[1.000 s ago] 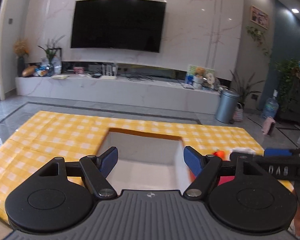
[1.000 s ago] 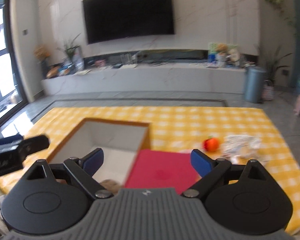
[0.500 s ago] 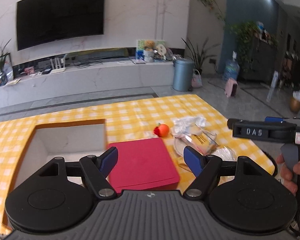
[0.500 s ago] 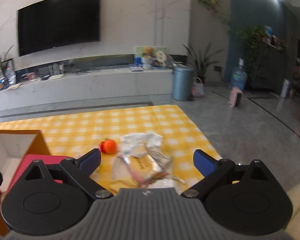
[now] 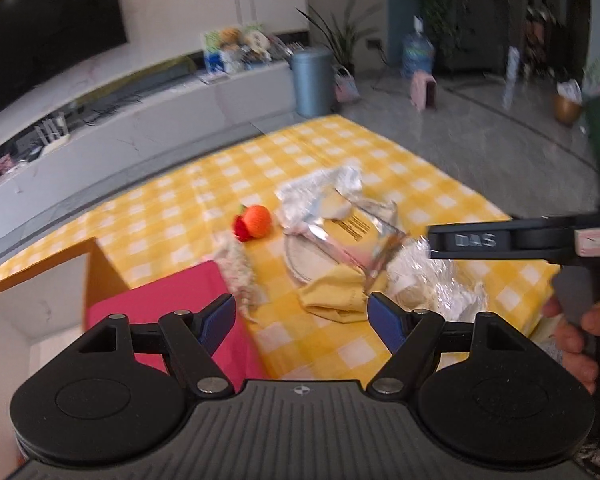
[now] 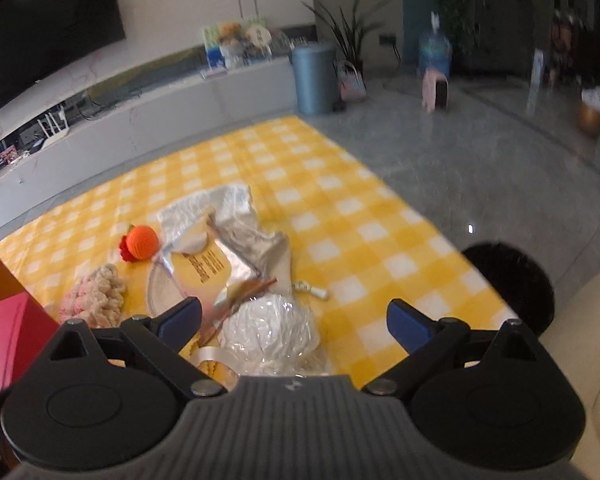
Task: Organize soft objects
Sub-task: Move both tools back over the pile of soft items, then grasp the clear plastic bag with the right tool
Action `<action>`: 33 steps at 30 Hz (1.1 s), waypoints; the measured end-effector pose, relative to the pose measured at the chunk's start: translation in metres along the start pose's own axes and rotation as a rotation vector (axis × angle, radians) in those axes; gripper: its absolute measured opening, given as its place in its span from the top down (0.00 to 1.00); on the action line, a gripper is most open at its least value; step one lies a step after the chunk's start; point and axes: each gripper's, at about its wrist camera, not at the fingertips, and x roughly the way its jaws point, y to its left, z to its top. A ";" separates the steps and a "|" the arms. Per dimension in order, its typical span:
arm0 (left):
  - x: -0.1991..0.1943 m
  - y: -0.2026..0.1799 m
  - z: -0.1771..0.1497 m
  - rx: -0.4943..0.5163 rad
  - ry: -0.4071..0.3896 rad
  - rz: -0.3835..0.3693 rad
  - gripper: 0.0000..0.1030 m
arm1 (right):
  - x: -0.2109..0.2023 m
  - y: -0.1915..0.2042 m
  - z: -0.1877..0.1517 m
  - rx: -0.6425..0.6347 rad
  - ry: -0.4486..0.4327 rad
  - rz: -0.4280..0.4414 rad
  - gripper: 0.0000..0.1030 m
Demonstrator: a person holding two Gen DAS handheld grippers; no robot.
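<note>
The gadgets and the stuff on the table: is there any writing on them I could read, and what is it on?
"DAS": raised letters on the black arm of the right gripper, seen from the left wrist view.
Dark print on the yellow card inside the clear bag: too small and blurred to read.
Pink label on the same gripper's handle: blurred, unreadable.
Small emblem on the left gripper: a symbol, no letters.

1. The far tabletop [image 6: 284, 160] lies bare, open for passing.
2. Crumpled plastic bags [image 6: 236, 240], an orange knitted toy [image 6: 140, 242] and fluffy yarn [image 6: 96, 296] crowd the near middle.
3. The red lid [image 5: 160, 304] and box [image 5: 100, 272] block the left.
</note>
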 end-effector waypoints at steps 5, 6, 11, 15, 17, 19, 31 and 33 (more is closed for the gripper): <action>0.021 -0.006 0.018 0.032 0.020 0.012 0.14 | 0.025 0.003 0.000 0.016 0.085 -0.023 0.06; 0.025 -0.006 0.022 0.038 0.039 0.007 0.14 | 0.028 0.003 -0.001 0.021 0.100 -0.023 0.06; 0.027 0.002 0.032 0.074 0.084 -0.018 0.14 | 0.039 0.001 -0.003 0.047 0.155 0.000 0.07; 0.027 0.005 0.037 0.081 0.090 -0.024 0.14 | 0.048 0.009 -0.005 0.013 0.193 0.014 0.07; 0.032 0.005 0.041 0.079 0.114 -0.020 0.14 | 0.051 0.018 -0.008 -0.044 0.208 -0.023 0.07; 0.035 0.004 0.044 0.082 0.142 -0.009 0.14 | 0.057 0.023 -0.012 -0.075 0.223 -0.056 0.07; 0.056 -0.020 0.055 0.098 0.230 -0.048 0.14 | 0.037 -0.005 -0.008 0.082 0.153 -0.018 0.34; 0.065 -0.025 0.057 0.091 0.251 -0.061 0.14 | 0.028 -0.010 -0.007 0.099 0.115 -0.064 0.34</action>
